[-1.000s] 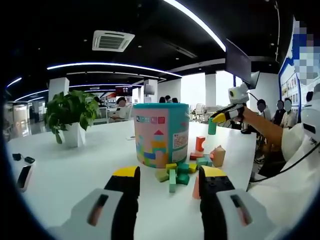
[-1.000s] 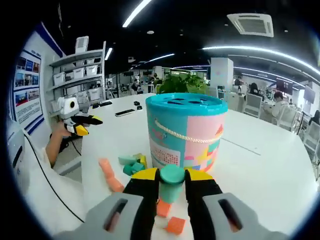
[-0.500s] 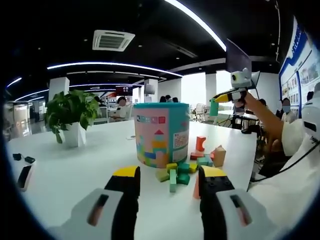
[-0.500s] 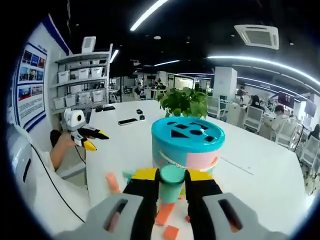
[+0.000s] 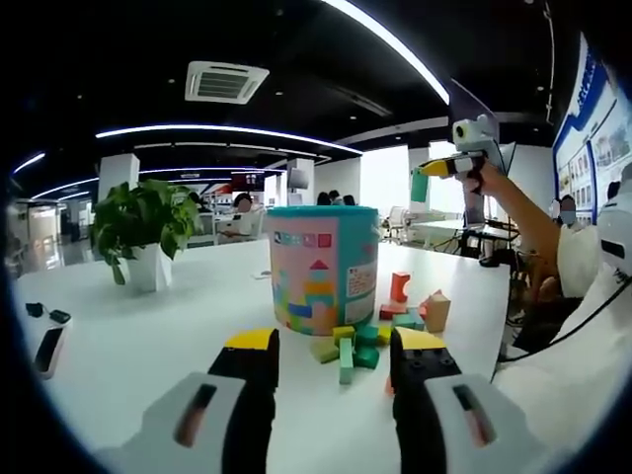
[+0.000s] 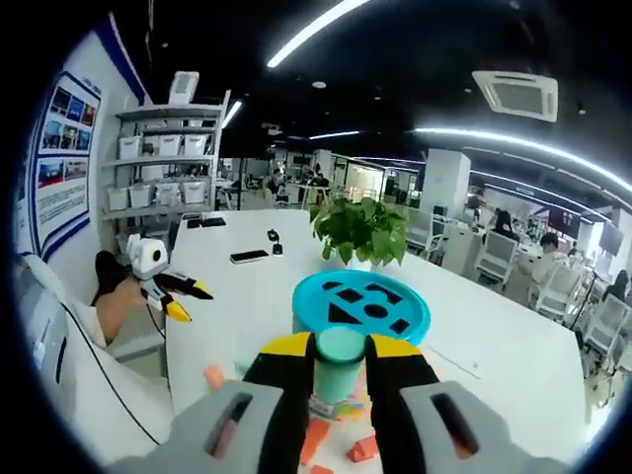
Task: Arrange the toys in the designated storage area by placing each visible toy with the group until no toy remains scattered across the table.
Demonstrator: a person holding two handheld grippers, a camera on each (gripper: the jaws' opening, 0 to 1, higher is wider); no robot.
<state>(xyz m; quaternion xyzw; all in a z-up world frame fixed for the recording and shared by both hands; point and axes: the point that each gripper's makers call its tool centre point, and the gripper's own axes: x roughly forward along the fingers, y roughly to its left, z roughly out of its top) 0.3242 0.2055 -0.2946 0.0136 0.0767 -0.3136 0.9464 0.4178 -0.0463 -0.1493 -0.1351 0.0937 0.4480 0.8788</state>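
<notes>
Office ceiling lights and rows of workstations stretch behind a broad white desk (image 5: 148, 326), where the toys and their container stand. At the far left of the left gripper view a potted plant (image 5: 143, 232) sits on the desk, well apart from everything else. Toward the middle stands the toy bucket (image 5: 321, 267), a pink tub with a teal shape-sorter lid (image 6: 360, 306) whose cut-out holes show plainly in the right gripper view. Low in the foreground the left claw (image 5: 331, 360) hangs spread and empty, its yellow-tipped jaws apart, aimed at the loose blocks.

Just right of the bucket's foot lies the scattered pile (image 5: 360, 341): several green and yellow blocks close together, then an orange block (image 5: 398, 285) standing upright and a tan house-shaped block (image 5: 434, 310) beside it. Farther right and high above the desk, the right claw (image 5: 427, 176), held in a person's raised hand, pinches a green cylinder (image 5: 420, 185).

In the right gripper view, that cylinder (image 6: 339, 360) sits pressed between the two jaws, above the lid and seemingly lined up near its holes; a few orange pieces (image 6: 360, 449) show on the desk below.

By my reading, the task is early to midway. One block is lifted and looks ready to be dropped into the bucket, but it is not yet in. Nearly a dozen blocks remain loose beside the tub, so most of the gathering is left to do.
</notes>
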